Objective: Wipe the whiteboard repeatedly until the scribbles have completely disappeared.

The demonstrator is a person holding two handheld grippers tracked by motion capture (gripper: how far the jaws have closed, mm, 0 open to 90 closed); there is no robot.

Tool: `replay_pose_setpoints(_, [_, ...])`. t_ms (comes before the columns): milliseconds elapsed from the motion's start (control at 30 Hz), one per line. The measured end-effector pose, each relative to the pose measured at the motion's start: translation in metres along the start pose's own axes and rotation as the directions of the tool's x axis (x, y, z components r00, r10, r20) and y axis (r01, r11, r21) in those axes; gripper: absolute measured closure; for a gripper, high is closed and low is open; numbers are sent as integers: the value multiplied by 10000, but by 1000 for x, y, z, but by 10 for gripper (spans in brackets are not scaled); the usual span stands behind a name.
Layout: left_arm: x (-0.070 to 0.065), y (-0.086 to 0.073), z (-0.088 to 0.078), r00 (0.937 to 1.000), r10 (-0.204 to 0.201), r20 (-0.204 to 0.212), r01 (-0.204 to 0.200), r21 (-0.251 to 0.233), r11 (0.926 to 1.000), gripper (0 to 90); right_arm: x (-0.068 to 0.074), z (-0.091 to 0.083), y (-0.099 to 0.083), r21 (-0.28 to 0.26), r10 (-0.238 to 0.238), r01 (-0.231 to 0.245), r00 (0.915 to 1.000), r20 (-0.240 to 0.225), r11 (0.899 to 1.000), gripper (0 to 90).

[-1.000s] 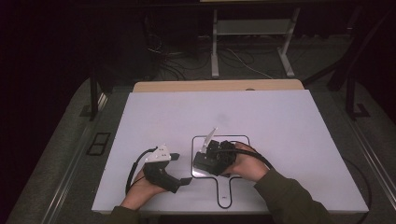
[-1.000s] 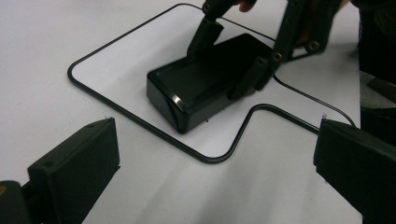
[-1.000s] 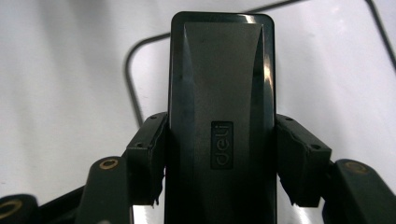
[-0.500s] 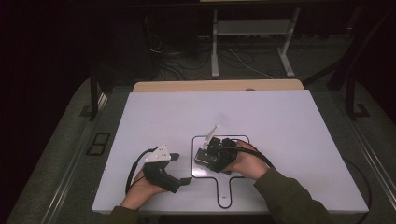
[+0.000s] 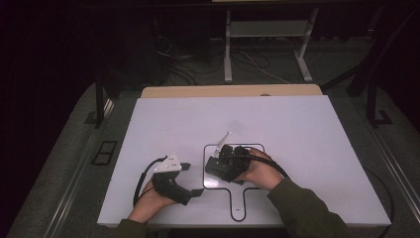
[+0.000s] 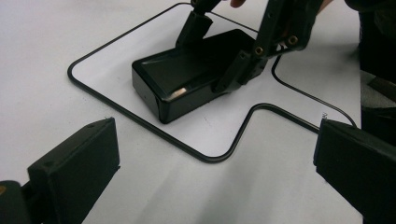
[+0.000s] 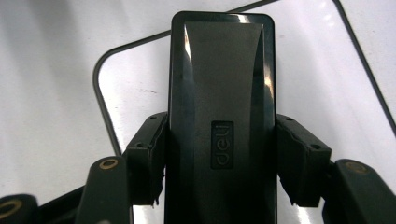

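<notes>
A glossy black box (image 7: 219, 70) with a "deli" mark lies flat on the white table, inside a thin black outline (image 5: 233, 198) drawn on the board. My right gripper (image 7: 219, 158) is shut on the box, one pad pressed on each long side. From the high view, the right gripper (image 5: 223, 163) reaches leftwards over the box (image 5: 213, 173). In the left gripper view the box (image 6: 182, 79) lies ahead with the right gripper's fingers (image 6: 240, 70) clamped on it. My left gripper (image 6: 215, 177) stands open and empty, resting on the table left of the outline (image 5: 192, 178).
The white board (image 5: 297, 129) spreads wide behind and right of the hands. A wooden strip (image 5: 230, 90) runs along its far edge. Beyond it, a metal stand (image 5: 267, 29) and cables sit on the dark floor.
</notes>
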State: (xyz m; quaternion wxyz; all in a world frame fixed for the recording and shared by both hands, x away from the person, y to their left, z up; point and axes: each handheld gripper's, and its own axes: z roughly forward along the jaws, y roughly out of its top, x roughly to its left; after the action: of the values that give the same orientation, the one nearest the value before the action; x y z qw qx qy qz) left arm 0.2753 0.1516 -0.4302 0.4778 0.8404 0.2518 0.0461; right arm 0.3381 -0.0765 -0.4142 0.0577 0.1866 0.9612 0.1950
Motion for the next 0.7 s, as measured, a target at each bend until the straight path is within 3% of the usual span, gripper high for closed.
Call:
replay_pose_setpoints(133, [0,0,0,10000,3,5,-3,9,10000,0,3,0,0,37,-85,85,10000,8,10000,387])
replay_pose_setpoints(367, [0,0,0,10000,73,-7,-73,28,10000,0,20,0,5,190,-744,751,9967,-335,9970,387])
replay_pose_setpoints(467, [0,0,0,10000,72,-6,-72,29,10000,0,18,0,5,184,-563,570,9976,-401,9982,387])
replay_pose_setpoints(533, [0,0,0,10000,44,-4,-44,15,10000,0,14,0,4,215,-492,495,9987,-112,9985,387])
replay_pose_setpoints(700, [0,0,0,10000,20,2,-20,28,10000,0,4,-1,0,263,-182,179,9998,85,9995,388])
